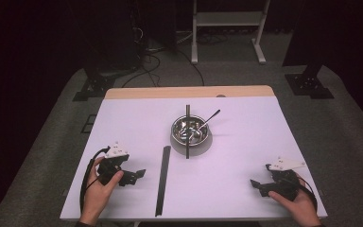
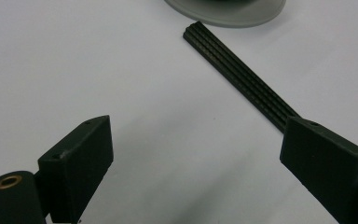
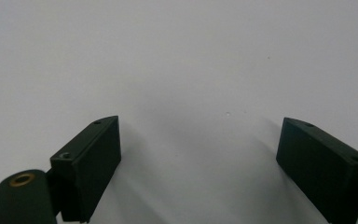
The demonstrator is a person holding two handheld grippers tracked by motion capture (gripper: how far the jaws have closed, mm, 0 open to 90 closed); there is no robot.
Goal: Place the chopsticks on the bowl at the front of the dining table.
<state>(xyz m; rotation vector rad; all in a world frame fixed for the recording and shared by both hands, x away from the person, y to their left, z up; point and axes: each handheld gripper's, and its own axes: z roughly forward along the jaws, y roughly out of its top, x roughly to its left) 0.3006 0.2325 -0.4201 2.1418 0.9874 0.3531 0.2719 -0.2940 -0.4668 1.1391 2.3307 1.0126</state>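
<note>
Left gripper (image 1: 137,174) is held low at the counter's (image 1: 123,123) near-left, fingers (image 2: 81,154) spread and gripping nothing, pointed toward the black strip (image 1: 162,179), which lies flat just beside it. Mid-counter, a steel bowl (image 1: 190,131) is set on a grey disc, a spoon (image 1: 207,119) leaning inside and a dark rod (image 1: 187,109) lying across it. Right gripper (image 1: 256,185) is rested near-right, fingers (image 3: 93,158) spread over bare counter.

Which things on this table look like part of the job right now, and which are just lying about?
Part of the job:
- left tool, open
- black ribbed strip, nearest it
- right tool, open

Lying about:
- metal bowl
- spoon in it
- thin black bar across the bowl
</note>
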